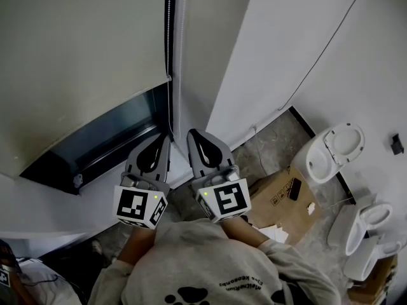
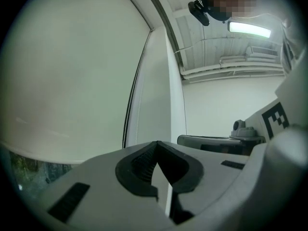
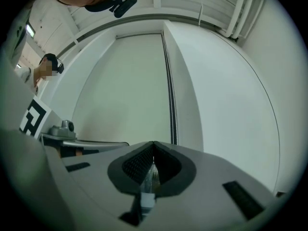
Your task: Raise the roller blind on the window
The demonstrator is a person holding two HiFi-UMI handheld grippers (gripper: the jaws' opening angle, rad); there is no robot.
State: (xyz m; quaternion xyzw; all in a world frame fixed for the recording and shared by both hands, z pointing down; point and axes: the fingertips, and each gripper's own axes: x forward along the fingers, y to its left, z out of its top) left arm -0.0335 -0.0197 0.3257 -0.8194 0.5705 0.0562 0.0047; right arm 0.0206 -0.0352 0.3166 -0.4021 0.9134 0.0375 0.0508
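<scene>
Roller blind covers most of the window, with only a dark strip of glass bare beneath its bottom edge. The chain hangs along the blind's right side and comes down toward the tips of the 2 grippers, held side by side just below. The left gripper has its jaws closed tip to tip; whether they pinch the chain I cannot tell. The right gripper is closed too, with a pale sliver between its pads that I cannot identify. 2 toilets stand on the floor at the right.
</scene>
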